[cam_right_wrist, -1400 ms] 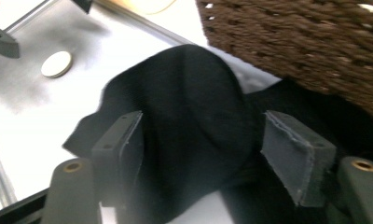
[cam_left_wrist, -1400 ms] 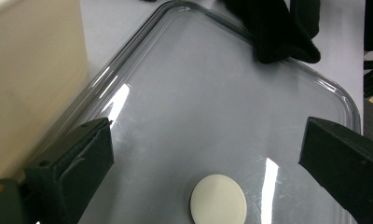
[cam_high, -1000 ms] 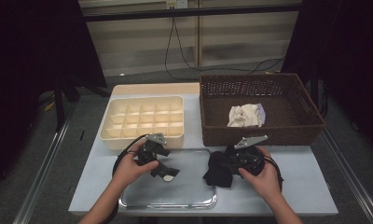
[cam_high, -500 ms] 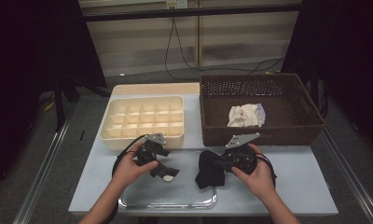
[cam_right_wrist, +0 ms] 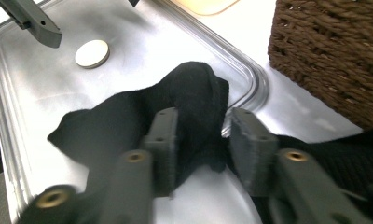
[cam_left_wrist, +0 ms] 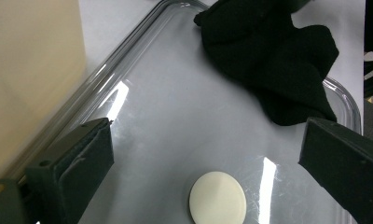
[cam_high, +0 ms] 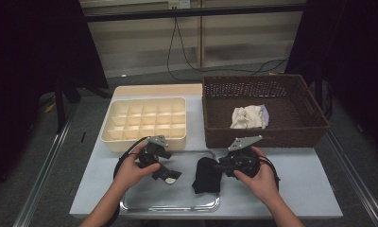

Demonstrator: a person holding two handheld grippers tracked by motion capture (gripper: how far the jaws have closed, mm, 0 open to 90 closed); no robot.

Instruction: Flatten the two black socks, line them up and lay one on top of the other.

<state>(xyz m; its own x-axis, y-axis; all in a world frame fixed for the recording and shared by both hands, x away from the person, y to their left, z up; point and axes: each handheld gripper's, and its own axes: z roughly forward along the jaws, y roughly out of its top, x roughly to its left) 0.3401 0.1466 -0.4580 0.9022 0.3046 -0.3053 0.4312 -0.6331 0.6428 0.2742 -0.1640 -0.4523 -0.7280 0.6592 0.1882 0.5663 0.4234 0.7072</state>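
Near the lower middle of the high view, a metal tray (cam_high: 130,204) lies on the grey table (cam_high: 300,189), and both grippers work over it. The right gripper (cam_high: 221,166), held in the person's right hand (cam_high: 259,178) at lower right of centre, has its jaws closed on a fold of a black cloth (cam_high: 207,176). Its jaws have just been opening a little, yet in the right gripper view the pads still pinch the bunched fabric (cam_right_wrist: 194,107) between them. The cloth hangs over the tray's right part, its lower end on the tray surface.

The left gripper (cam_high: 164,173), held in the left hand (cam_high: 133,171) at lower left of centre, stands with its jaws spread wide and nothing between the pads. In the left gripper view a small cream disc (cam_left_wrist: 217,197) lies on the tray at bottom centre, between the two jaws but apart from them, and the cloth (cam_left_wrist: 273,60) sits at upper right.

Behind the tray stand a cream compartment box (cam_high: 144,124) at centre left and a brown wicker basket (cam_high: 265,137) at centre right, which holds a white crumpled cloth (cam_high: 247,117).
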